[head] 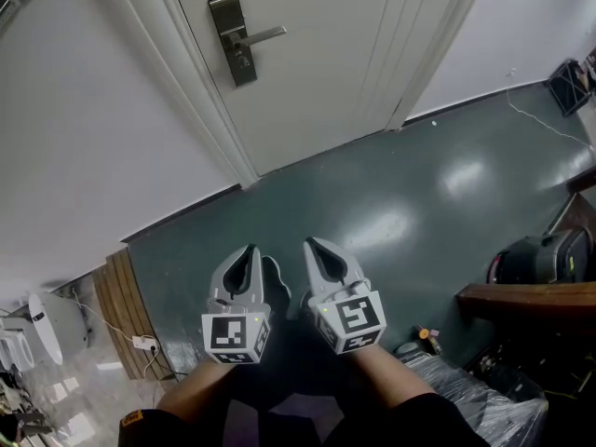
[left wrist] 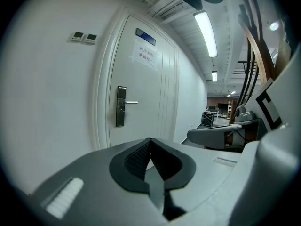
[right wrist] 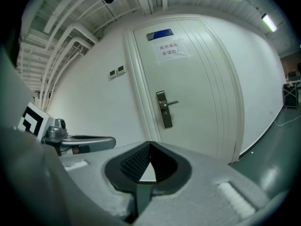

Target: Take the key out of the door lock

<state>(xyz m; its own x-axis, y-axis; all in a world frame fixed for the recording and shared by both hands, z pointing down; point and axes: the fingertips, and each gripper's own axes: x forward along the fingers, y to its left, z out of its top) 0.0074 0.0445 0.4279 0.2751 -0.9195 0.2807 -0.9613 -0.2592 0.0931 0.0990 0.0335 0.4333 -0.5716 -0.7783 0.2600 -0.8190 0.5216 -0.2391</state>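
- Head view: from high up, facing steeply down at the floor; door far off at 12 o'clock, lock at 11.
- Left gripper view: low and level along its jaws; lock at 9 o'clock, well apart.
- Right gripper view: likewise, lock near centre.
- All three share door and lock.

The left forearm and right forearm reach forward side by side. The left claw and right claw point ahead, jaws closed together, empty.
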